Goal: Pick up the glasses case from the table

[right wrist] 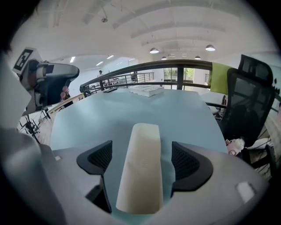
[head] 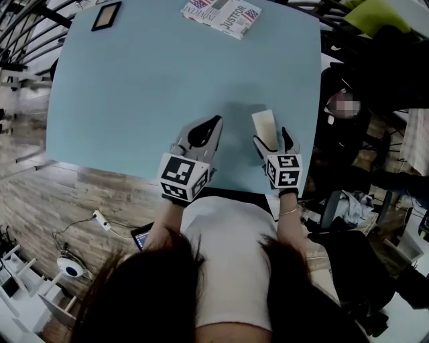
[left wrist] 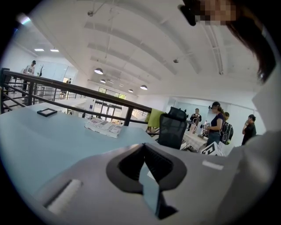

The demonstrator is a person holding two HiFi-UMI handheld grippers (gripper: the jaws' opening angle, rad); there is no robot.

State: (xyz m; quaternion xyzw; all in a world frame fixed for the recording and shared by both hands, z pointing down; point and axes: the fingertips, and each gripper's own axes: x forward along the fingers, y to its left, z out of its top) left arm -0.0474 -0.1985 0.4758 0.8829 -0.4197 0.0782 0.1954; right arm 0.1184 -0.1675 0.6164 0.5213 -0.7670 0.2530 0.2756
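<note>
A cream glasses case (head: 264, 126) lies on the light blue table (head: 147, 87) near its front right corner, its long side pointing away from me. My right gripper (head: 272, 139) straddles its near end. In the right gripper view the case (right wrist: 142, 167) runs up the gap of the right gripper (right wrist: 141, 154), whose black pads (right wrist: 188, 161) stand apart from both of its sides, so the jaws are open. My left gripper (head: 213, 124) hovers to the left of the case. In its own view the left gripper (left wrist: 143, 147) has its tips together, with nothing held.
A stack of printed papers (head: 221, 15) lies at the far edge, and a small black-framed item (head: 106, 15) sits at the far left corner. A black mesh chair (right wrist: 248, 101) stands off the table's right side. A dark railing (right wrist: 175, 66) runs behind the table.
</note>
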